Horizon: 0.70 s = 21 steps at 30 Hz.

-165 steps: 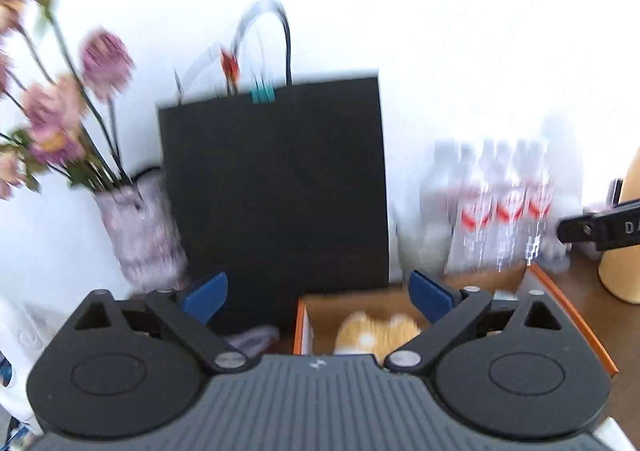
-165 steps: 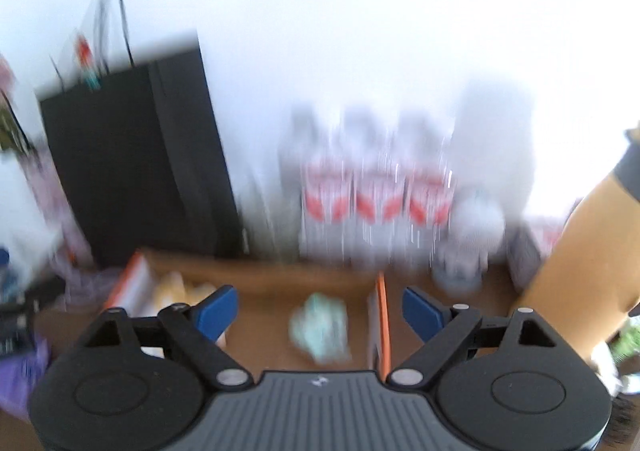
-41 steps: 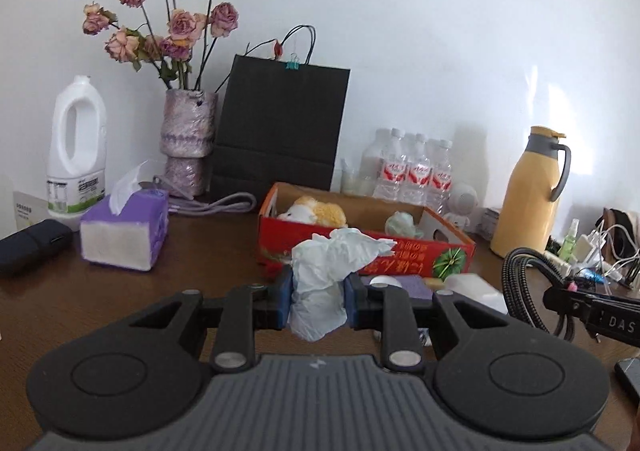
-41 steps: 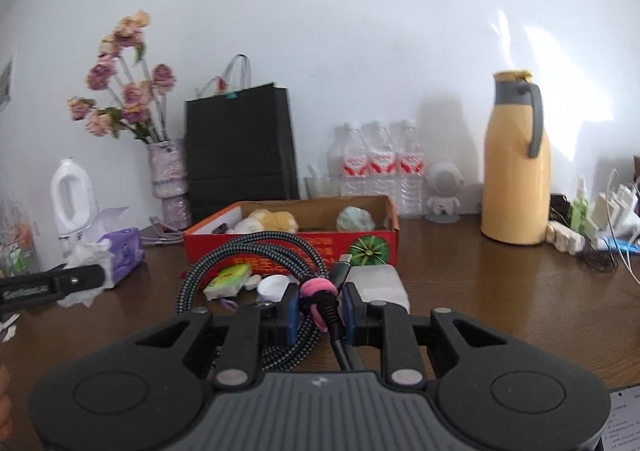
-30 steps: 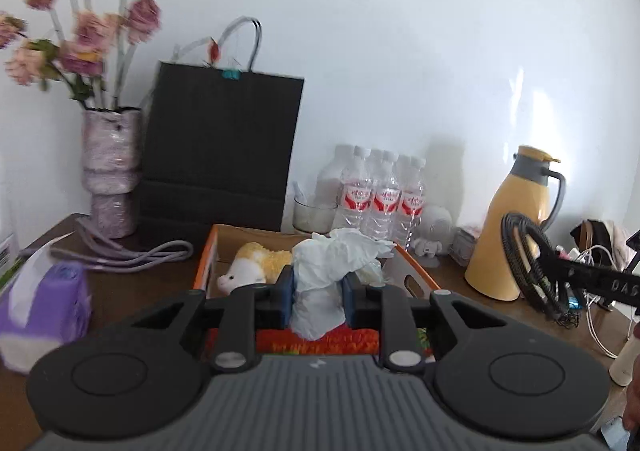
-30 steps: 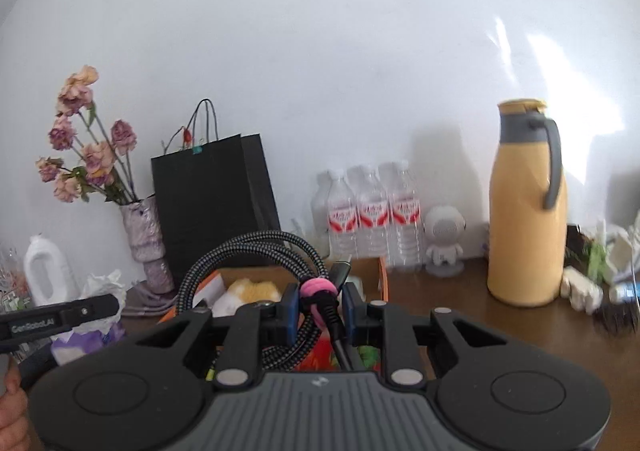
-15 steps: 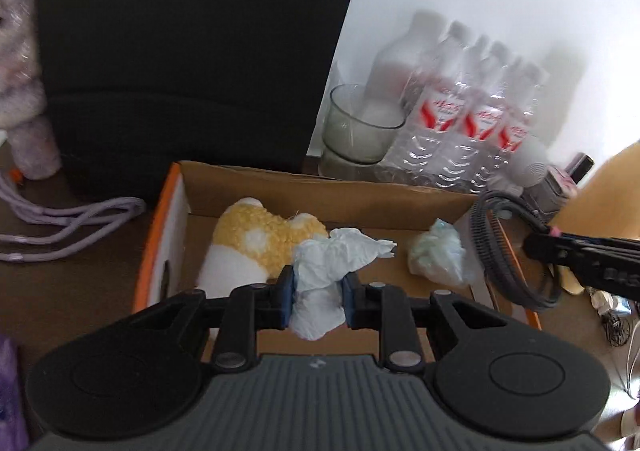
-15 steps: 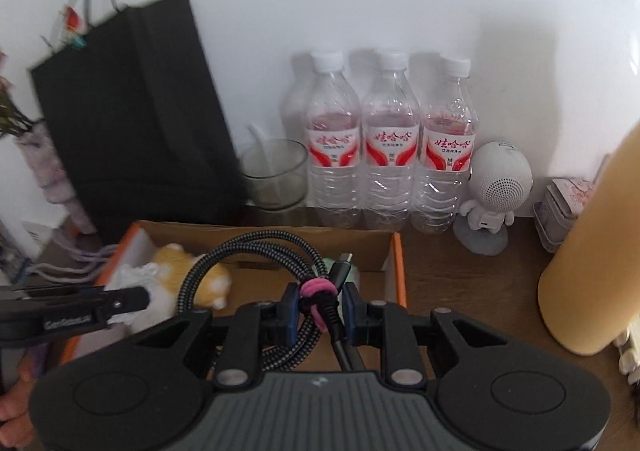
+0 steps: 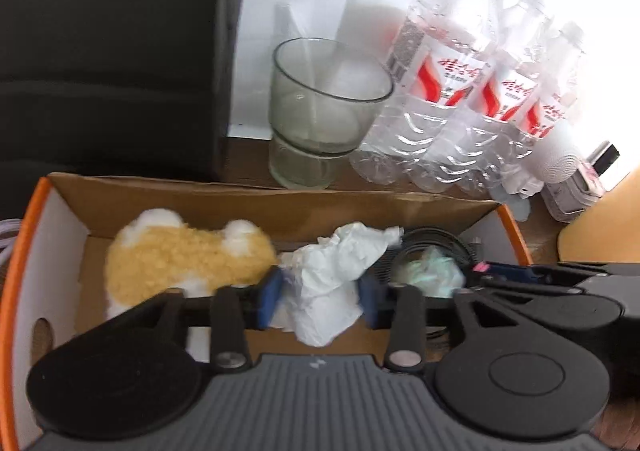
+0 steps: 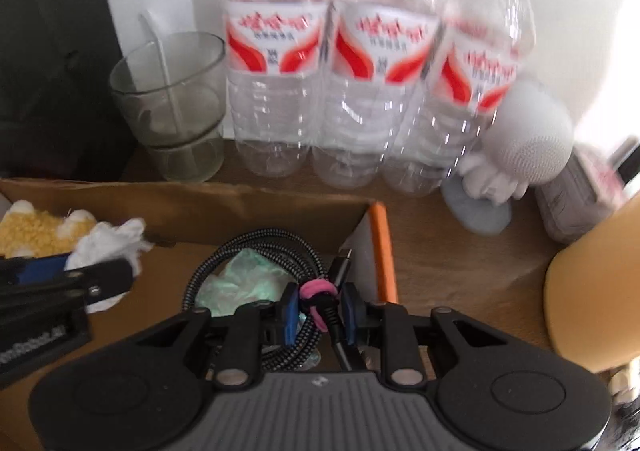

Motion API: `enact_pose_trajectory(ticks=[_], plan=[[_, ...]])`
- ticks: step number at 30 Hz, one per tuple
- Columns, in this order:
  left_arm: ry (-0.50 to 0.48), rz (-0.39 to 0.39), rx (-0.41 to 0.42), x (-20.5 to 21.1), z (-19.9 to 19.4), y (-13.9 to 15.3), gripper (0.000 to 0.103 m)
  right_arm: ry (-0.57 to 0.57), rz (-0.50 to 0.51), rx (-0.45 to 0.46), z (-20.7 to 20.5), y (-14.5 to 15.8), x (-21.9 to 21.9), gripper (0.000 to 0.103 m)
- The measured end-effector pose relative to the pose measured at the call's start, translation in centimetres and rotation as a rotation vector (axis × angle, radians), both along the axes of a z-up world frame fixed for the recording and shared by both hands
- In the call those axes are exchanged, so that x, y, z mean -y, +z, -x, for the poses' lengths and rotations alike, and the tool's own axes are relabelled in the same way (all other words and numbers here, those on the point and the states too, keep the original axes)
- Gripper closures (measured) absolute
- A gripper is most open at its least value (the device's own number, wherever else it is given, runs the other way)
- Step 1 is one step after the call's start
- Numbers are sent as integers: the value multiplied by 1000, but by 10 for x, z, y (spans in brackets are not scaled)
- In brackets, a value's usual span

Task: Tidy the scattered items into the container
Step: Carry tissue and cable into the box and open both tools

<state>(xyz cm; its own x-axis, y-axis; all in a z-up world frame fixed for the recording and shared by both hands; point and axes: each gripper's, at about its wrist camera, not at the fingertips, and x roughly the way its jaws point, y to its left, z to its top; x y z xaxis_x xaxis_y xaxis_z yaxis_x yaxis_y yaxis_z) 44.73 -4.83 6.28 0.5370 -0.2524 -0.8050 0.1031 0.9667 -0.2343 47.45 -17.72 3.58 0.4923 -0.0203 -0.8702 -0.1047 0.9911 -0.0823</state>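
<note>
Setting: brown wooden table (image 10: 448,251) against a white wall, both views tilted down into an orange-rimmed cardboard box (image 9: 256,203) that fills the lower half of each frame.
Left fingers: the left gripper (image 9: 320,297) is opening; its blue pads stand apart on either side of a crumpled white tissue (image 9: 332,283), which sits loose between them rather than pinched, low over the box floor at lower centre.
Right fingers: the right gripper (image 10: 319,311) is nearly closed, its pads clamped on the pink band of a coiled braided cable (image 10: 256,251); the loop hangs forward over the right end of the box.
Already in the box: a yellow-and-white plush toy (image 9: 184,259) at the left end, just beside the tissue, and a pale green wad (image 10: 240,283) lying under the cable loop.
Behind the box: an empty glass (image 9: 320,111) with a thin stick in it, three water bottles (image 10: 376,83) in a row, a small white figurine (image 10: 516,147), and a black bag (image 9: 112,51) at upper left.
Risk, tissue: it is light and may cling to one pad, so it could lift out again as the hand pulls away.
Risk, cable: the springy coil may catch the orange rim (image 10: 382,251) at the right or spill over it if let go too near the edge.
Risk, crowding: the two grippers work close together over one small box, so they could knock each other, and the glass and bottles stand just behind the back wall.
</note>
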Motion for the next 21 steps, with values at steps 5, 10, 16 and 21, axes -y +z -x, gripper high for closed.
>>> enact_pose_trajectory(ticks=[5,10,16,21], plan=[[6,-71,42,-8,3,5,37,-4,-23,10,4,11,2,72],[52,-77,57,-27,11,15,30,-24,-136,60,14,33,11,55],[57,-48,86,-43,29,38,25,-20,-197,110,35,46,17,54],[87,-92,91,-48,54,50,22,-32,-240,103,55,52,26,51]])
